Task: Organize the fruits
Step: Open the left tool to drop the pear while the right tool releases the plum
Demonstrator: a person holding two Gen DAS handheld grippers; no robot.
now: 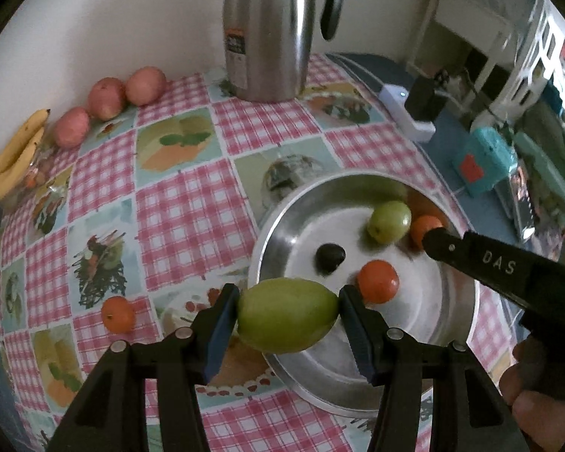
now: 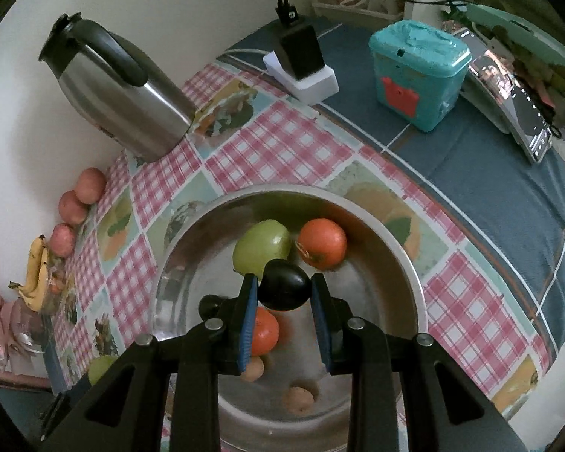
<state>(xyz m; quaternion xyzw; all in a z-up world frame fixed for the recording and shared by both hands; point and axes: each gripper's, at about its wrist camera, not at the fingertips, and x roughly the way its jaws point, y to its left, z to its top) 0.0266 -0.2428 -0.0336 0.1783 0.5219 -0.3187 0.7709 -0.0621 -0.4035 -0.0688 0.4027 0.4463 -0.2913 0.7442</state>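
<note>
My left gripper (image 1: 289, 297) is shut on a green oval fruit (image 1: 288, 322), held over the near left rim of a steel bowl (image 1: 395, 350). In the bowl lie a second green fruit (image 1: 390, 222), two oranges (image 1: 378, 280) (image 1: 425, 228) and a dark plum (image 1: 330, 258). One of the right gripper's fingers (image 1: 471, 260) reaches in from the right. In the right wrist view my right gripper (image 2: 284, 282) is shut on a dark plum (image 2: 285, 290) above the bowl (image 2: 282, 189), over a green fruit (image 2: 261, 248), oranges (image 2: 322, 243) (image 2: 263, 329) and walnuts (image 2: 299, 399).
A loose orange (image 1: 118, 313) lies on the checked tablecloth left of the bowl. Three apples (image 1: 105, 98) and bananas (image 1: 13, 162) line the wall. A steel jug (image 1: 267, 30) stands behind. A teal box (image 2: 418, 71), charger (image 2: 301, 67) and phone (image 2: 516, 105) sit at the right.
</note>
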